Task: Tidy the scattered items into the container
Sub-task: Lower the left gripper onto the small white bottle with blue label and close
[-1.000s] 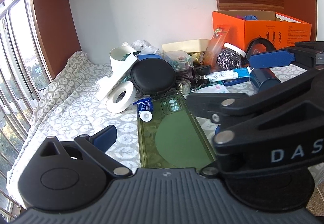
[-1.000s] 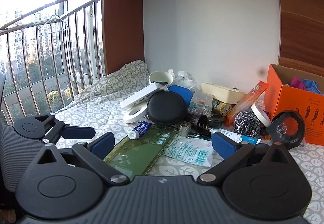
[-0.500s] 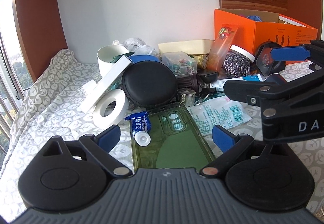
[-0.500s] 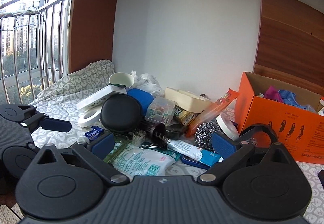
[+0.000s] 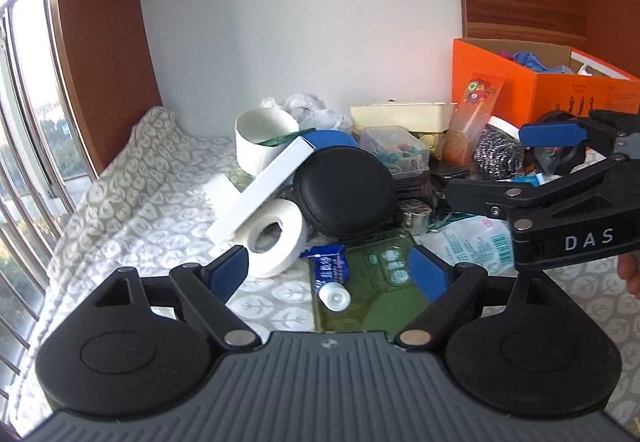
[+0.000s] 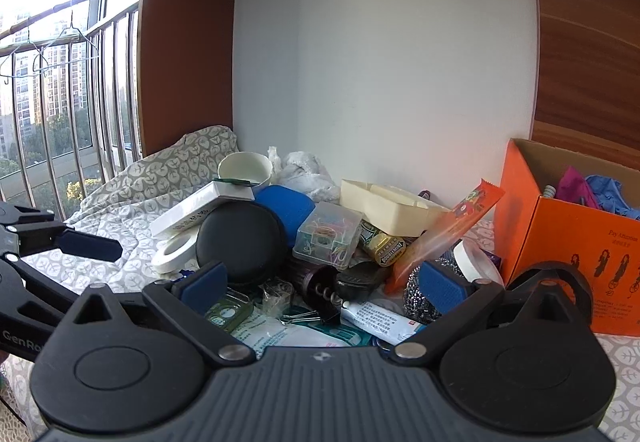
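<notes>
An orange cardboard box (image 6: pixel 568 242) stands at the right with cloth items in it; it also shows in the left wrist view (image 5: pixel 560 90). Scattered items lie in a heap on the leaf-patterned cloth (image 5: pixel 132 210): a black round case (image 5: pixel 346 194), a white tape roll (image 5: pixel 276 238), a small blue tube (image 5: pixel 330 274), a green phone case (image 5: pixel 380 282), a steel scourer (image 6: pixel 420 294) and a white tube (image 6: pixel 380 320). My left gripper (image 5: pixel 326 272) is open and empty above the blue tube. My right gripper (image 6: pixel 320 282) is open and empty above the heap's middle.
A white bowl (image 5: pixel 264 138), a white flat box (image 5: pixel 264 190), a clear box of clips (image 6: pixel 328 238), a cream tray (image 6: pixel 388 204) and an orange snack packet (image 6: pixel 444 230) crowd the back. A window railing (image 6: pixel 60 122) runs along the left. A white wall stands behind.
Both grippers have moved forward toward the heap and turned right. The right gripper has shifted from the phone case to the middle of the heap. Both stay open.
</notes>
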Motion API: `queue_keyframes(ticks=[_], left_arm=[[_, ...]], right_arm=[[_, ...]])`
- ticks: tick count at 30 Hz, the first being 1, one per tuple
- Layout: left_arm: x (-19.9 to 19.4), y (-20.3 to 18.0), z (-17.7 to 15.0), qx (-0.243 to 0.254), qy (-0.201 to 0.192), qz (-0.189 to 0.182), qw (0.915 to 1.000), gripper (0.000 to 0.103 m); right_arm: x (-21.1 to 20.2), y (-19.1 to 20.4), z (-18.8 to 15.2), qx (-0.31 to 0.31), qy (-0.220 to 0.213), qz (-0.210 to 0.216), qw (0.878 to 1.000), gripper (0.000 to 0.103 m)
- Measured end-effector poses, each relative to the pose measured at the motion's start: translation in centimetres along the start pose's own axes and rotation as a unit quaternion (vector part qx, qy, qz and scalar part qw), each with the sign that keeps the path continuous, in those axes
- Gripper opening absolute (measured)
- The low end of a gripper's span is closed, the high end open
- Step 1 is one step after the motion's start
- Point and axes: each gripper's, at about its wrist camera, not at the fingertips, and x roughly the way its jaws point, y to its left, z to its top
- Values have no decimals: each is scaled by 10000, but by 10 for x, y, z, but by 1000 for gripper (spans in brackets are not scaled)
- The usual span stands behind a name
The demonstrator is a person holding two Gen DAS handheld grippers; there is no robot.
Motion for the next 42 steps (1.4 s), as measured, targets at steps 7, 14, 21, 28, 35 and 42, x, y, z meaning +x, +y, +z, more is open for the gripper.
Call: queue_keyframes(ticks=[7,14,21,28,35,42], left_arm=[[24,18,-10,-459,513,-632,9956,44],[21,12,-5,-329,465,-743,9956,38],[23,17,-3,-512,498,-1125,9911,38],[30,12,-4,-492,588,-1140,9905,42],[30,14,-6,-426,550,-1087,9916,42],[31,15,-5,-431,535,-1192,9905,40]], right_arm=[[5,3,0,-73,29,213,9997,99],[9,-1,-2,103,152,478,9987,83],[13,-2,-3,154,230,646,9975,82],[19,-3,-4,148,337,766,9964,80],[33,-5,-7,199,606,1153,9913,51],[45,-4,-8,79,804,1198,9895,44]])
